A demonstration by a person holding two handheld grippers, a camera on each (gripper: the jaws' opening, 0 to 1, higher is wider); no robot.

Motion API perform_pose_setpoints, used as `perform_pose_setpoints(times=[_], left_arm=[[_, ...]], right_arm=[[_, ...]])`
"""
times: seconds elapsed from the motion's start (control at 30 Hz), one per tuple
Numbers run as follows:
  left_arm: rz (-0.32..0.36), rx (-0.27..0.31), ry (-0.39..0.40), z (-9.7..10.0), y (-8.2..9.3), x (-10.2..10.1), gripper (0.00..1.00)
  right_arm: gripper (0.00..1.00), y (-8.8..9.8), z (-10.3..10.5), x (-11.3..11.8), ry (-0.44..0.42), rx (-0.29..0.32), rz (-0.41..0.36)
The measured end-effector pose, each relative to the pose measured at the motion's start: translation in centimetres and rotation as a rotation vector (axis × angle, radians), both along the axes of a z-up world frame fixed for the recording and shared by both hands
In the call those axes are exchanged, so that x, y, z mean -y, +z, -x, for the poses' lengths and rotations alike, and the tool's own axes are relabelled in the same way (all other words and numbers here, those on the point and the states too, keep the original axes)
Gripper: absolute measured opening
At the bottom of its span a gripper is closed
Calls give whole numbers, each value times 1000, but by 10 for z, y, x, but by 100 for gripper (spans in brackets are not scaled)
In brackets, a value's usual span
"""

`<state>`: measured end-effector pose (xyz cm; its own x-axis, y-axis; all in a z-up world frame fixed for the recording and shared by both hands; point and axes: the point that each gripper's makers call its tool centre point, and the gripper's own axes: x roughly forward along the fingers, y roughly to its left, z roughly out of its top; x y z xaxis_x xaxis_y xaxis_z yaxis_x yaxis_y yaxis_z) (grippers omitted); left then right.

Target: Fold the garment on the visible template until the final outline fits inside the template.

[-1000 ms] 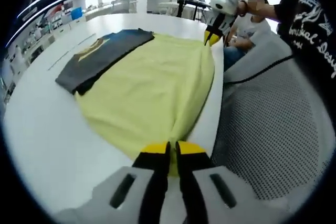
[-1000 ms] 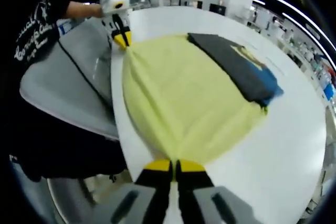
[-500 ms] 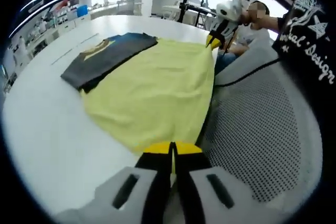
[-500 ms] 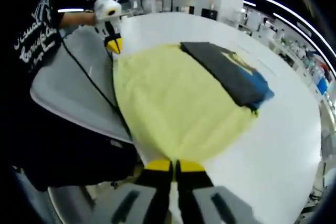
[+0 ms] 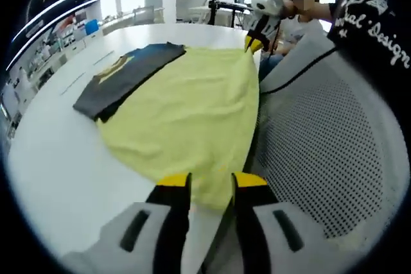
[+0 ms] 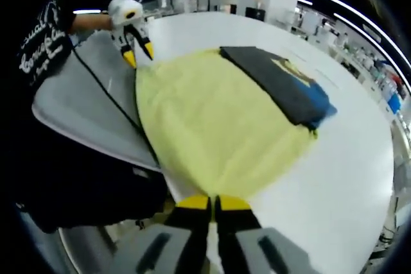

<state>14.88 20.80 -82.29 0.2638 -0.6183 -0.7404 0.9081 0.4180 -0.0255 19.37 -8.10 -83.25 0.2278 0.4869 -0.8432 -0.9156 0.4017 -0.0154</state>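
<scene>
A pale yellow cloth (image 5: 186, 107) (image 6: 218, 126) lies spread on the white table (image 5: 58, 152) (image 6: 347, 158). A folded dark grey garment (image 5: 125, 72) (image 6: 282, 85) with a yellow and blue print rests along the cloth's far side, partly over its edge. My left gripper (image 5: 212, 184) (image 6: 139, 56) stands open just off one near corner of the cloth, with nothing between its jaws. My right gripper (image 6: 213, 203) (image 5: 255, 42) is shut on the opposite near corner, at the table's edge.
A grey mesh chair back (image 5: 321, 139) (image 6: 83, 107) stands against the table's near edge beside the cloth. A person in a black printed shirt (image 5: 376, 24) holds the grippers. Another person (image 5: 302, 24) sits behind. Shelves line the far wall.
My left gripper has opened and let go of the yellow cloth's corner, which now lies on the table. The right gripper stays shut on its corner.
</scene>
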Motion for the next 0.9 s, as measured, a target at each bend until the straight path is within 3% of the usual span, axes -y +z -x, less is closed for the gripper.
perform_pose_setpoints(times=[0.1,0.2,0.37,0.5,0.77,0.9], left_arm=[[-21,4,-52,6,-5,4,34],[-96,46,-104,4,-14,2,35],[-134,72,-118,2,-22,3,39],[-160,82,-109,-1,-26,0,33],[-119,7,-93,5,-24,0,21],[-114,0,-99,4,-22,0,15]], right_arm=[[0,-2,1,0,0,-4,11],[0,-2,1,0,-1,-6,14],[0,-1,0,-1,-10,-6,17],[0,-1,-2,0,-16,-9,17],[0,-1,-2,0,-20,-11,16],[0,-2,-2,1,-18,-16,15]])
